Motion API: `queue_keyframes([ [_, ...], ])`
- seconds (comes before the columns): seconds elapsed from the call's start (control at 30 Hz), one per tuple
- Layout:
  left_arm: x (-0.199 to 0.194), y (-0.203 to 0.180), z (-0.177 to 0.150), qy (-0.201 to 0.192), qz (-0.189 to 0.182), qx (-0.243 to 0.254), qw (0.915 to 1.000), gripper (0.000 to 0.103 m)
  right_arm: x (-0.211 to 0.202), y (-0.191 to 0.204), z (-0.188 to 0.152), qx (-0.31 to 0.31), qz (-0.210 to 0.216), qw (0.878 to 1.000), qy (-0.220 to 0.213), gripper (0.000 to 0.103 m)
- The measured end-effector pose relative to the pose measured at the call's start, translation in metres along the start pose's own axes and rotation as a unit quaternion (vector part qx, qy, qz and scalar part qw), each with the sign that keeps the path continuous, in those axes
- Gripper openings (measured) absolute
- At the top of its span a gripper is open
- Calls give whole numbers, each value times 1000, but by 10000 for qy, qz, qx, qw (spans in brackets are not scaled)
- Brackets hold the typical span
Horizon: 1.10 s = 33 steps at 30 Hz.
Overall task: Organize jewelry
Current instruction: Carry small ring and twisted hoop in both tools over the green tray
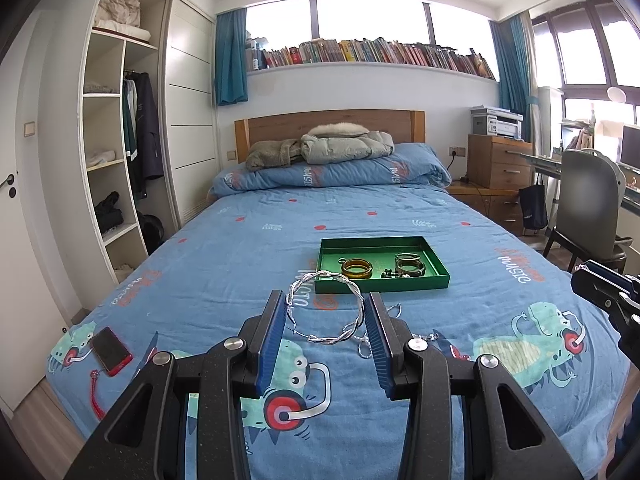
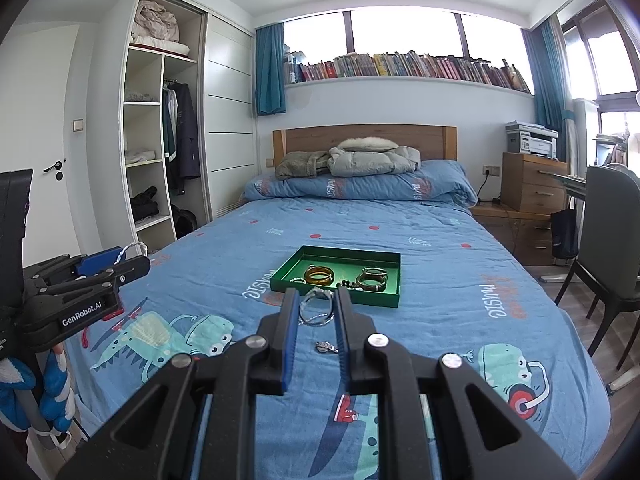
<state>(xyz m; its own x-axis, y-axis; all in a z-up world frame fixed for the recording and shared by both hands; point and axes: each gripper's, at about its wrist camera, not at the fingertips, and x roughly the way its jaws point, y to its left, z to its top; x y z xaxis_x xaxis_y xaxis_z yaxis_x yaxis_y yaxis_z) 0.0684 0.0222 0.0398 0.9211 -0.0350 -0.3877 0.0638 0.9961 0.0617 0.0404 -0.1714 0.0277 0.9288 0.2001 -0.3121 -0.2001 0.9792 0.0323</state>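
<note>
My left gripper (image 1: 325,300) is shut on a twisted silver bangle (image 1: 326,307), held above the bed in front of the green tray (image 1: 382,285). The tray holds an amber bangle (image 1: 357,269), dark bangles (image 1: 409,266) and small beads (image 1: 390,275). A silver chain (image 1: 366,346) lies on the blue bedspread below the bangle. In the right wrist view my right gripper (image 2: 318,300) is partly open above a silver ring-shaped piece (image 2: 317,312) and a small pendant (image 2: 325,347), just before the tray (image 2: 336,294). My left gripper shows at the far left there (image 2: 116,270).
A red phone (image 1: 111,351) lies at the bed's near left corner. Folded coats (image 1: 340,146) sit on the quilt by the headboard. A wardrobe (image 1: 120,140) stands left, a chair (image 2: 610,256) and desk right of the bed.
</note>
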Motion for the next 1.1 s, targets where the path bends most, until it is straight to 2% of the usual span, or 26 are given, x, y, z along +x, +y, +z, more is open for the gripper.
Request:
queue_keyframes([
  [0.17,41,5,4,256,8,-53,9997,40,25,-7,2,-30,54,9999,116,16],
  [0.37,128,9,13,596,31,19,9982,40,91,-29,12,-91,46,9993,364,16],
  [0.5,201,4,25,808,-122,100,9966,40,158,-51,20,-59,69,9984,556,16],
  [0.73,332,-8,59,1210,-399,-19,9918,40,303,-98,36,286,134,9941,1033,16],
  [1.0,453,-38,78,1836,-409,97,9821,40,448,-140,39,730,146,9798,1855,16],
  [1.1,493,-51,75,2196,-349,187,9748,40,491,-150,36,827,94,9707,2253,16],
])
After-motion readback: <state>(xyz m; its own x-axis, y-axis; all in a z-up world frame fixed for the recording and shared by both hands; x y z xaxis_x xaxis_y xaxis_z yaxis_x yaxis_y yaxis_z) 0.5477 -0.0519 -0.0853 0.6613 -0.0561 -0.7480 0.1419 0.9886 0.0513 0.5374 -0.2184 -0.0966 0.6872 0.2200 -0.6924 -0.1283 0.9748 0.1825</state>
